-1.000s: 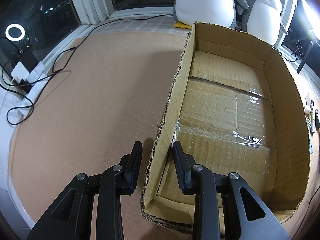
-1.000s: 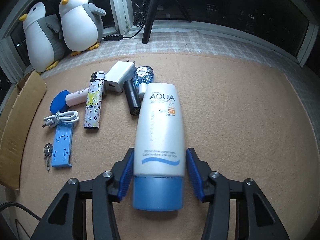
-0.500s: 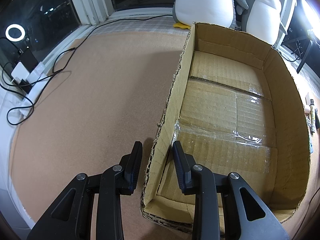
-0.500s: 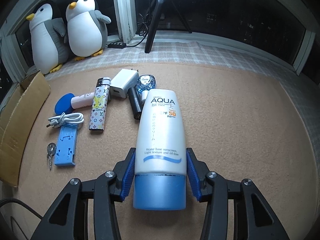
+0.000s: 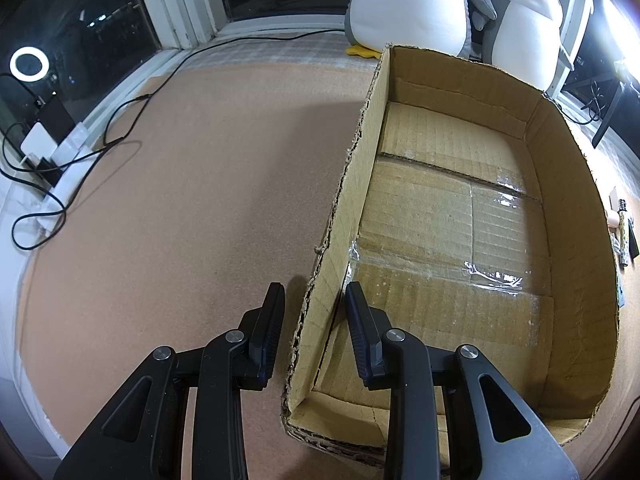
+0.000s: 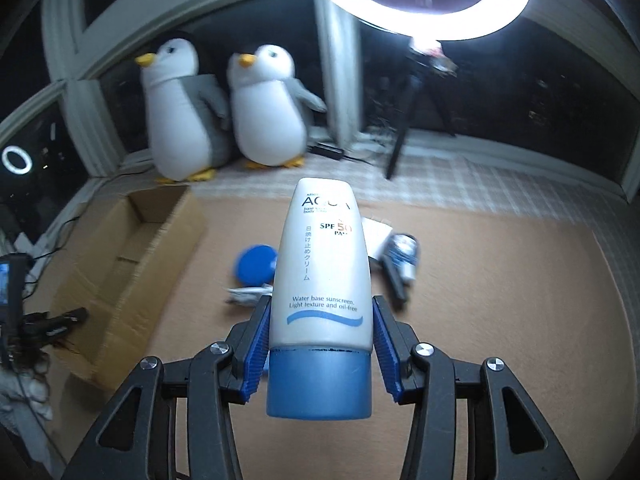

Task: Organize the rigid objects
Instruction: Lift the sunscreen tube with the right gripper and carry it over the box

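My right gripper [image 6: 322,320] is shut on a white sunscreen tube [image 6: 322,264] with a blue cap and holds it lifted above the mat. An empty cardboard box [image 6: 132,256] lies to the left in the right wrist view. My left gripper [image 5: 314,312] is open, its fingers [image 5: 270,320] straddling the box's left wall [image 5: 344,208] near the front corner without pinching it. Small items stay on the mat behind the tube: a blue round-headed item [image 6: 256,264], a white charger [image 6: 378,234], a small bottle [image 6: 404,256] and a white cable [image 6: 250,294].
Two plush penguins [image 6: 224,112] stand on the window ledge behind the box. A ring light [image 6: 416,0] on a tripod [image 6: 404,120] stands at the back. Cables and a power strip [image 5: 52,148] lie at the mat's left edge.
My right gripper has lifted the sunscreen tube off the mat and tilted upward, so the box and penguins come into view. The left gripper has not moved.
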Tool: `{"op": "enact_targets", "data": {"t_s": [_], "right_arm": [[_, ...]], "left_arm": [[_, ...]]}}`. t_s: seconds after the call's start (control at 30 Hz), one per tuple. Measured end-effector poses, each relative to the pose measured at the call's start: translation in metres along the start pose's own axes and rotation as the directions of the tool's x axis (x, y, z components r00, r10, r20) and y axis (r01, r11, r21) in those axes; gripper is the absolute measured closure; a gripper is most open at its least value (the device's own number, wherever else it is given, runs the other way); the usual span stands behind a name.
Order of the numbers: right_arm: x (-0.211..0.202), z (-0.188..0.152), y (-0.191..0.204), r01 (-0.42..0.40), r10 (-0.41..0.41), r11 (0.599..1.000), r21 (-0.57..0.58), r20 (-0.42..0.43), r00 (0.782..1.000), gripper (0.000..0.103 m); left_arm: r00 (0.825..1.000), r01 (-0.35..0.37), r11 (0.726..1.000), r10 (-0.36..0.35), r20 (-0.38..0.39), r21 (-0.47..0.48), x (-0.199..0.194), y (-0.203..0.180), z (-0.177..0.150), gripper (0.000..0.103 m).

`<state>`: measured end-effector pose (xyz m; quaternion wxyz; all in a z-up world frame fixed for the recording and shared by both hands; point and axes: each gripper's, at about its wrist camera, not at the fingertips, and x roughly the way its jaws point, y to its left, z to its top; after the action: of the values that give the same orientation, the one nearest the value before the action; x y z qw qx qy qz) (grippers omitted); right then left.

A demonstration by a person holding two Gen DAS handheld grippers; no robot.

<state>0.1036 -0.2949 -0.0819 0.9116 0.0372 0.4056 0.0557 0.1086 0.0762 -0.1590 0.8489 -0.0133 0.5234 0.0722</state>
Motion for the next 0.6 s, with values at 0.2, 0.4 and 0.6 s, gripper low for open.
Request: {"op": "enact_targets", "data": {"t_s": [0.2,0.4,0.6], "right_arm": [[0.001,0.013,0.064,-0.119,0.12,0.988,-0.094,0.009,0.993,0.06],[0.008,0.011,0.124,-0.203,0.204,0.962,-0.185,-0.016,0.979,0.06],[0.026,0.007,0.169,-0.257,0.25,0.936,-0.242,-0.058,0.966,0.06]], "left_arm": [[1.0,0.007,1.0,-0.007,0.001,0.0,0.001,0.001,0.0,0.073],[1.0,0.012,1.0,-0.012,0.001,-0.003,0.001,0.001,0.0,0.073],[1.0,0.018,1.0,-0.018,0.002,-0.007,0.001,0.003,0.0,0.073]]}}
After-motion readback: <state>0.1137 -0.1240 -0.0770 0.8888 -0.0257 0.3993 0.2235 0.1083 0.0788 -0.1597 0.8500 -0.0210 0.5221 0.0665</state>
